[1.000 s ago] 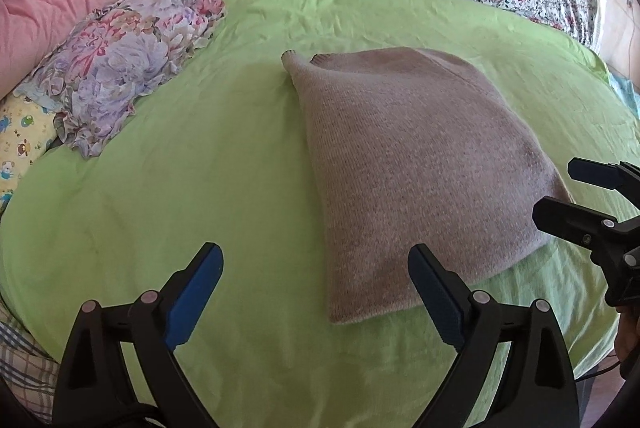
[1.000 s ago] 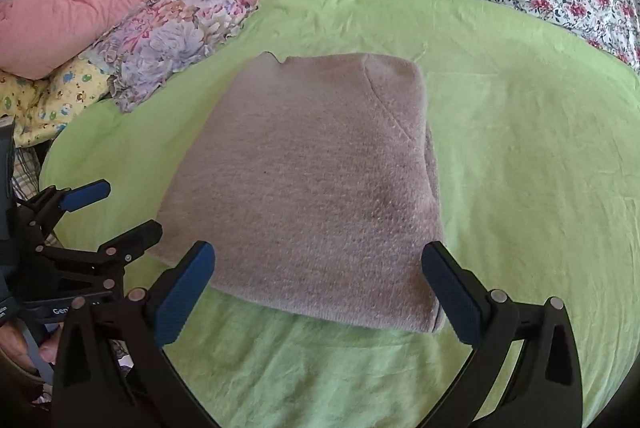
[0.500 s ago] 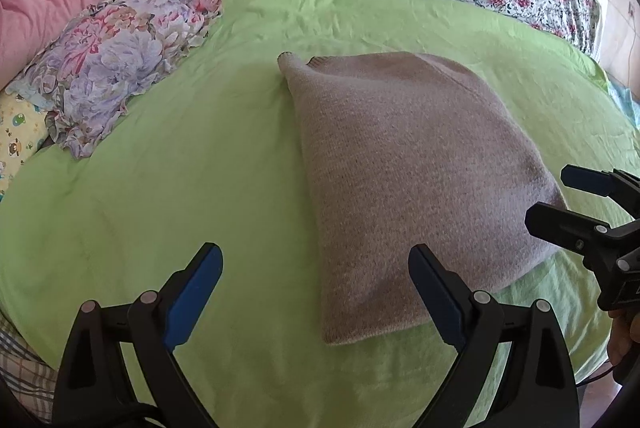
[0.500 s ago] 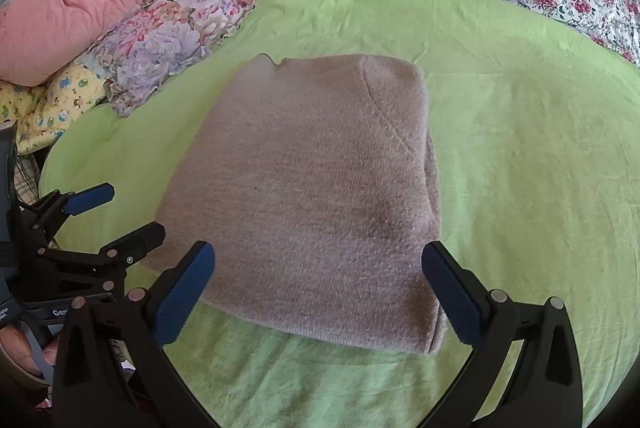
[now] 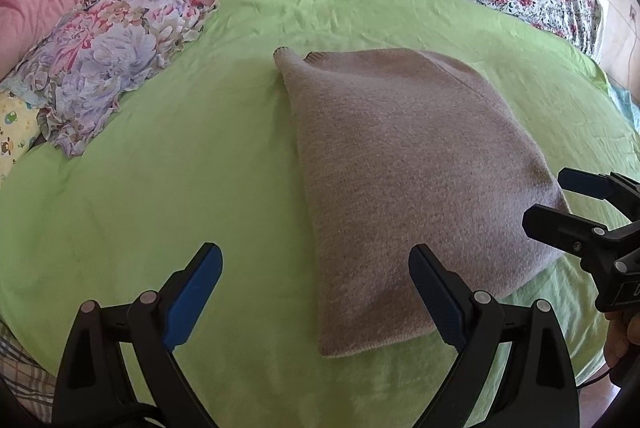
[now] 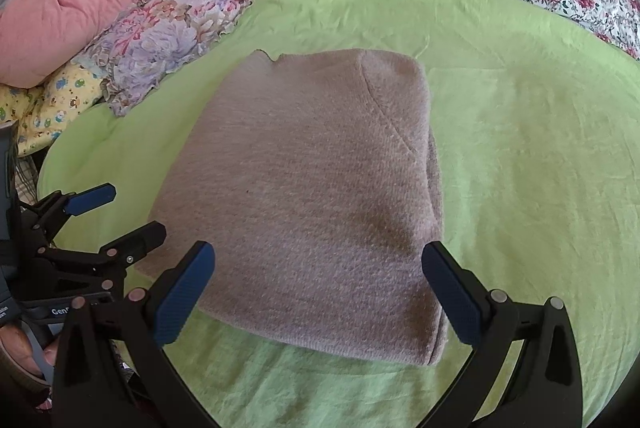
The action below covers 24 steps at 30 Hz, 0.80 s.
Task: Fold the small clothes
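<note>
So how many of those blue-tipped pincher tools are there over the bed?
2. The left gripper hangs open above the near left edge of the folded brown sweater. The right gripper hangs open over its near right edge. Neither touches it.

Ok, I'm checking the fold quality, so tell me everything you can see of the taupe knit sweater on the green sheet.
The sweater is a fuzzy taupe-grey knit, folded into a compact, roughly rectangular bundle lying flat on the green sheet. A diagonal seam crosses its top layer towards the far right corner, stacked layers show along the right edge, and a ribbed corner pokes out at the far left. Both the left gripper and the right gripper are open just short of its near edge; neither holds it. Only the sheet touches it.
</note>
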Each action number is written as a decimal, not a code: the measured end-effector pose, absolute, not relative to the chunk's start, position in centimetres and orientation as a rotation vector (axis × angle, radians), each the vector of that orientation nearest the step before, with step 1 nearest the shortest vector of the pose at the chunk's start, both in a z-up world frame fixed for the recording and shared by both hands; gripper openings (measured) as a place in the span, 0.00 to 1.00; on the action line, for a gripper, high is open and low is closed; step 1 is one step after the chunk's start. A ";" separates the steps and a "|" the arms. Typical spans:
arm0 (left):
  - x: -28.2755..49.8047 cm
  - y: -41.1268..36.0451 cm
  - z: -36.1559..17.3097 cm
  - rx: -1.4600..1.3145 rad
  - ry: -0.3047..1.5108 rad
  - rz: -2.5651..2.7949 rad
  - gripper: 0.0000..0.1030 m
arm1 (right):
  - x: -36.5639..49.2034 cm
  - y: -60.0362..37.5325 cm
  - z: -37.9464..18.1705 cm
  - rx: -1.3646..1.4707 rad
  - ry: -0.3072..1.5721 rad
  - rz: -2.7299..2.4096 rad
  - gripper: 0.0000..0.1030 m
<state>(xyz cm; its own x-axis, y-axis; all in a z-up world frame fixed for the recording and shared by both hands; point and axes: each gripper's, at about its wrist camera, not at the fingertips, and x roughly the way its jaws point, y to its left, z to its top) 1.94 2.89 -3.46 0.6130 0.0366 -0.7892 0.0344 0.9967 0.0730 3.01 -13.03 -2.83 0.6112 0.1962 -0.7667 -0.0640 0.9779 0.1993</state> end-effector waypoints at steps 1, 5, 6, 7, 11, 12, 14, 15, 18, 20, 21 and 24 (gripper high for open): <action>2.0 2.9 -3.5 0.082 0.912 0.000 0.92 | 3.0 -13.0 -2.8 0.160 0.903 0.151 1.00; 2.3 3.0 -3.5 0.076 0.917 -0.003 0.92 | 3.2 -13.2 -2.9 0.164 0.905 0.154 1.00; 2.3 3.0 -3.6 0.075 0.918 -0.002 0.92 | 3.2 -13.2 -2.9 0.164 0.905 0.153 1.00; 2.4 3.0 -3.6 0.073 0.919 -0.001 0.92 | 3.2 -13.2 -2.9 0.164 0.904 0.154 1.00; 2.4 3.0 -3.5 0.068 0.918 0.000 0.92 | 3.2 -13.1 -2.9 0.166 0.902 0.153 1.00; 2.4 2.9 -3.5 0.069 0.918 0.000 0.92 | 3.3 -13.1 -3.0 0.167 0.903 0.153 1.00; 2.4 2.9 -3.5 0.072 0.918 -0.001 0.92 | 3.4 -13.2 -3.0 0.167 0.904 0.154 1.00; 2.4 2.8 -3.5 0.073 0.918 -0.003 0.92 | 3.3 -13.1 -3.0 0.167 0.905 0.152 1.00; 2.3 2.8 -3.5 0.073 0.916 -0.002 0.92 | 3.4 -13.1 -2.9 0.162 0.906 0.153 1.00; 2.4 2.8 -3.4 0.071 0.915 -0.001 0.92 | 3.4 -13.1 -2.9 0.166 0.906 0.155 1.00; 2.4 2.8 -3.4 0.071 0.915 -0.001 0.92 | 3.4 -13.1 -2.9 0.164 0.906 0.154 1.00; 2.5 2.9 -3.4 0.072 0.914 -0.004 0.92 | 3.5 -13.1 -2.9 0.164 0.907 0.157 1.00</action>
<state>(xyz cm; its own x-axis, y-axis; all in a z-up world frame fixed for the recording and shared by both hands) 2.47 2.85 -3.38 0.6111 0.0276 -0.7911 0.0338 0.9976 0.0609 3.48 -13.08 -2.91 0.6066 0.2038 -0.7685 -0.0658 0.9761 0.2070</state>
